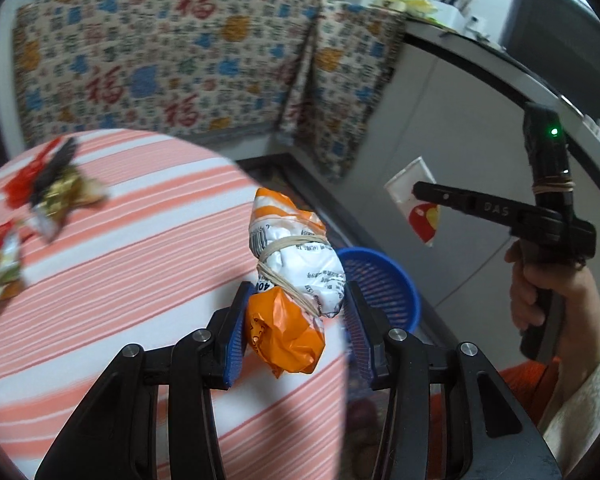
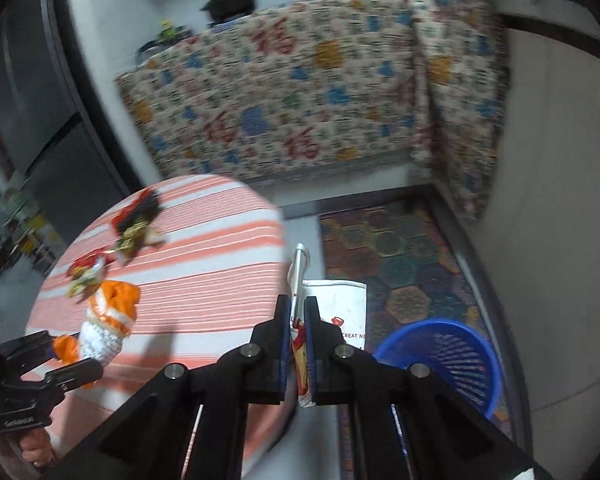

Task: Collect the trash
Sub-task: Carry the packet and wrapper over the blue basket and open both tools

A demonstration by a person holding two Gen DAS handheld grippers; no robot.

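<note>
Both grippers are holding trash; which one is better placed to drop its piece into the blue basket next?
Right, probably. The right gripper, shut on a flat white wrapper, is off the table edge beside the blue basket. The left gripper holds its orange-and-white bag over the striped table.

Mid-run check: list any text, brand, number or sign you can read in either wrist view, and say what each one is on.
"福": repeated in red on the patterned cloth over the counter.
"DAS": on the finger of the right tool, partly blurred.
"40": on the orange and white bag in the left tool; its fine print is too small.
"REAT NE": partial, on the white packet in the right tool.
Wrappers on the striped table: too blurred.
</note>
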